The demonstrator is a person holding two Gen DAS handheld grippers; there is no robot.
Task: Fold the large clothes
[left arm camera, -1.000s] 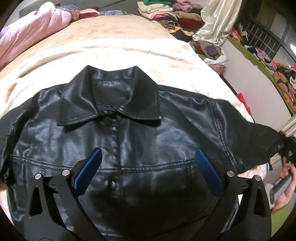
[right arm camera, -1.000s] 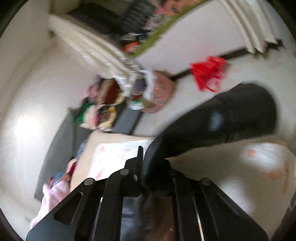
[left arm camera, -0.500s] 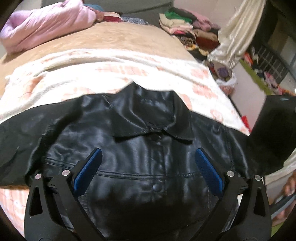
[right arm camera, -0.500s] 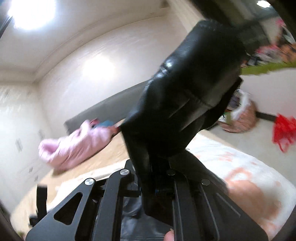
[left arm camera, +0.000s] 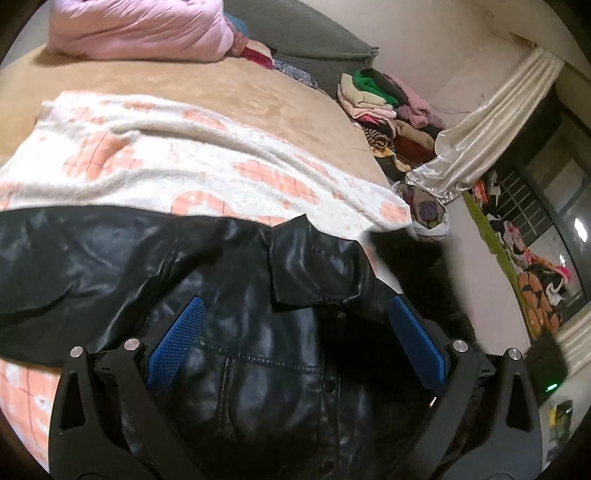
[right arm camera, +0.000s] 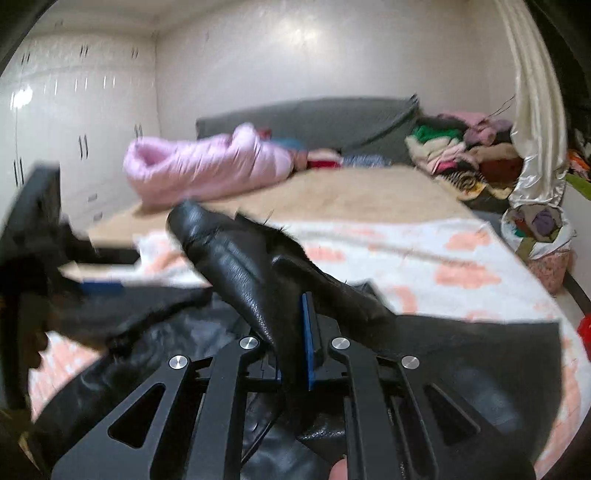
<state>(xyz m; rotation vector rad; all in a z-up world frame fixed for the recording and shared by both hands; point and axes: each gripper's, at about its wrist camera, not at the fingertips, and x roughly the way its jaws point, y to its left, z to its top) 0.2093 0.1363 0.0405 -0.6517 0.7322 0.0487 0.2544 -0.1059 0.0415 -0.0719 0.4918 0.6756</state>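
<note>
Since a second ago: sleeve swung from out over the floor at the bed's side to above the bed, right-wrist view now facing the headboard; collar shifted rightward in the left-wrist view, more of the room's right side showing

Left wrist view: black leather jacket (left arm camera: 251,332) spread front-up on a white blanket with orange patches (left arm camera: 184,166), itself over a tan bedcover (left arm camera: 221,92). Collar (left arm camera: 314,266) sitting up and right of centre, one sleeve stretched off to the left edge. Left gripper (left arm camera: 295,339) hovering over the jacket's chest, blue pads (left arm camera: 177,339) spread wide, nothing clamped between them; touching the leather or not, cannot tell. Pink puffy coat (left arm camera: 140,29) at the far end of the bed, heap of folded clothes (left arm camera: 384,99) beyond the bed's right corner, cream curtain (left arm camera: 487,129) further right, dark blur at the right of the collar unreadable

Right wrist view: right gripper (right arm camera: 291,332) clamped tight on the jacket's sleeve (right arm camera: 236,258), black leather pinched between the blue pad (right arm camera: 308,343) and its twin, cuff end poking up and away to the left. Rest of the jacket lying below and to both sides on the blanket. Other gripper blurred at the left edge. White wardrobe (right arm camera: 74,110) on the left wall, grey headboard (right arm camera: 314,118) behind the pink coat
</note>
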